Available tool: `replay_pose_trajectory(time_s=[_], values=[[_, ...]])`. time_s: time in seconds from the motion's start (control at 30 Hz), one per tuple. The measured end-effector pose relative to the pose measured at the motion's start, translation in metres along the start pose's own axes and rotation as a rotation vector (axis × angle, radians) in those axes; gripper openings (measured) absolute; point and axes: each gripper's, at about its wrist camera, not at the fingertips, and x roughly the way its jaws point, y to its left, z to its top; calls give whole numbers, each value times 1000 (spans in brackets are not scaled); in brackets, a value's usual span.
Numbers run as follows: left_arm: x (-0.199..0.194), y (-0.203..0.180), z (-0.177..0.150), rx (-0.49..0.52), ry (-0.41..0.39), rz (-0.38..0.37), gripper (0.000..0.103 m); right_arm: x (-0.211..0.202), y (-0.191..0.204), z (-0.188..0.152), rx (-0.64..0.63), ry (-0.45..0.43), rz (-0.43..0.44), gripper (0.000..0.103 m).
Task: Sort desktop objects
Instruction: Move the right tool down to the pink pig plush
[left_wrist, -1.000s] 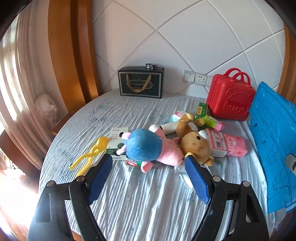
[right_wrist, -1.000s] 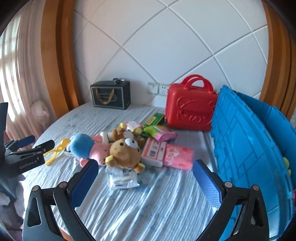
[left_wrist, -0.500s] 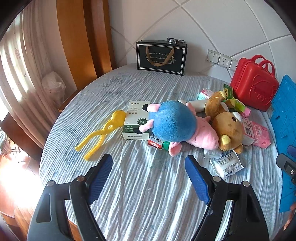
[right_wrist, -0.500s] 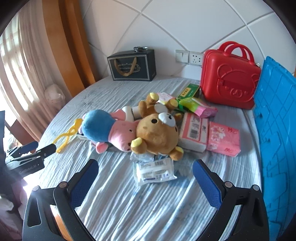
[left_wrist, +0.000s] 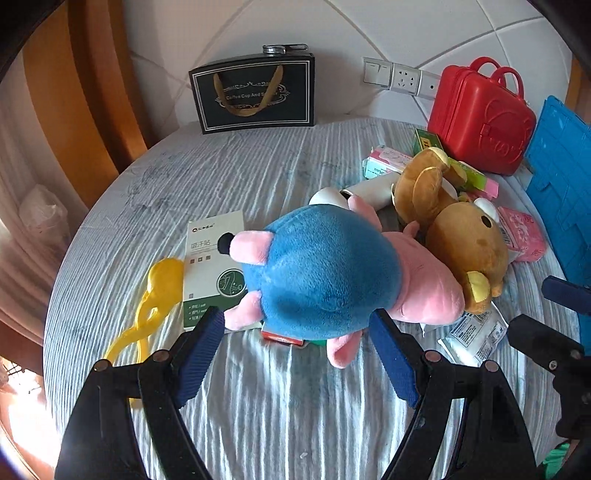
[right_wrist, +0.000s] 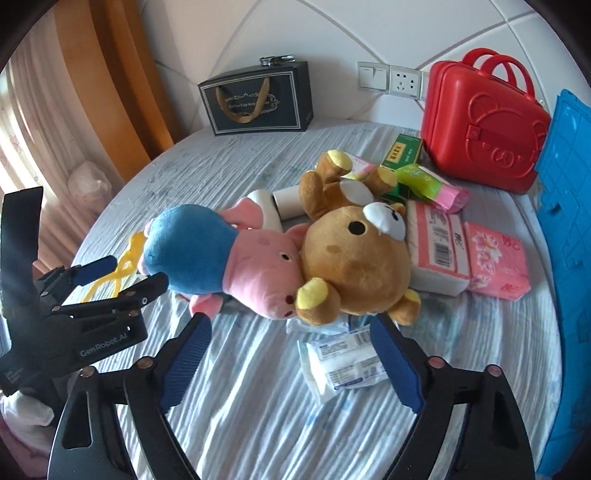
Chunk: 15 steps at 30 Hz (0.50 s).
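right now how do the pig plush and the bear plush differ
The pig plush is pink with a blue dress; the bear plush is brown with yellow ears and paws. The pig lies on its side, snout against the bear's head; the bear lies on its back, feet toward the red case. The bear rests partly on a white packet. Both are soft toys, touching.

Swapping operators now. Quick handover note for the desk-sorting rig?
Left claw: open, empty, low over the blue-and-pink pig plush.
Right claw: open, empty, jaws have just been closing in; it sits over the white sachet pack, just short of the brown bear plush.
On the table: tissue packs, green box, white-green box, yellow tongs. Red case and blue crate at the right.
Done: nothing sorted, by the look of it.
Left: everything; the plushes look like the first picks.
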Motion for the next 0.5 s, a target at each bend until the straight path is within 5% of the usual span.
replay_pose_trajectory(time_s=[0.3, 0.5], values=[[34, -6, 23, 38, 43, -39, 81, 25, 2, 19, 38, 33, -27, 75], [38, 21, -17, -22, 131, -27, 80, 43, 7, 37, 22, 15, 15, 66]])
